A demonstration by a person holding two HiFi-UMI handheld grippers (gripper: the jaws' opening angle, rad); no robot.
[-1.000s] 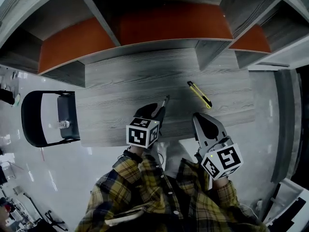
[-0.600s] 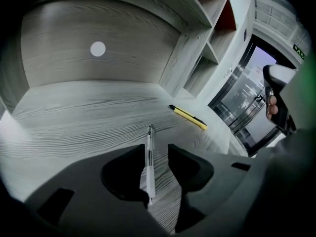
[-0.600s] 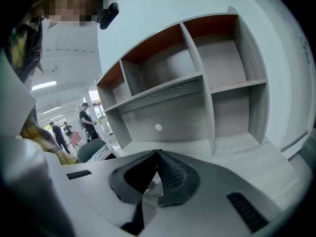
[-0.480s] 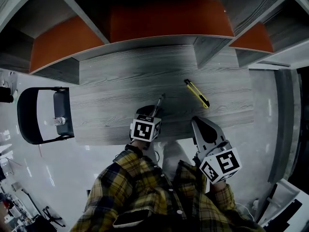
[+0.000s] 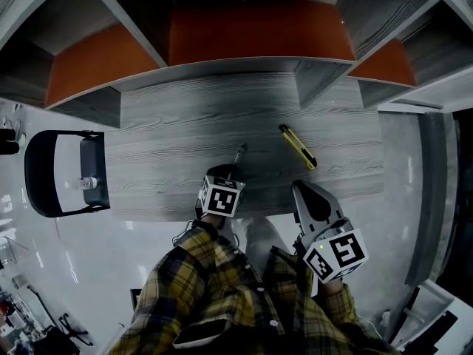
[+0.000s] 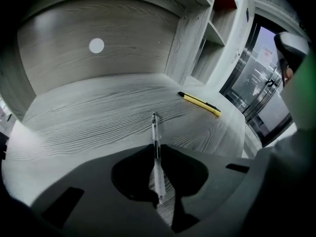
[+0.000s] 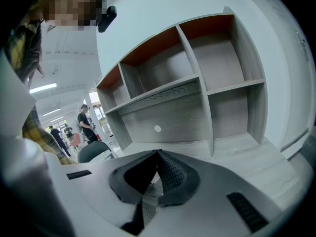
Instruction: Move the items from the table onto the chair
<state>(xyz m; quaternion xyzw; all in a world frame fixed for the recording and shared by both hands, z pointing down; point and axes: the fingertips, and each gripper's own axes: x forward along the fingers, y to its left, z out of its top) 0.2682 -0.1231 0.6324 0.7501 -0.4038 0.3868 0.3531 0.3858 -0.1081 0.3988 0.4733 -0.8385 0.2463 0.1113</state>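
The left hand-held gripper (image 6: 157,149) has just closed on the thin pen (image 6: 155,127) near the tabletop's (image 5: 170,132) front edge; the slim barrel may roll free or pivot on lifting.

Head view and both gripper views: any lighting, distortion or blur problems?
Head view: dim, heavy fisheye bends the table and shelves, yet the pen and yellow knife stay sharp. Left gripper view: even light, pen crisp, corners vignetted black, doorway at right bright. Right gripper view: brightest, shelves curve with the lens, mosaic patch top left.
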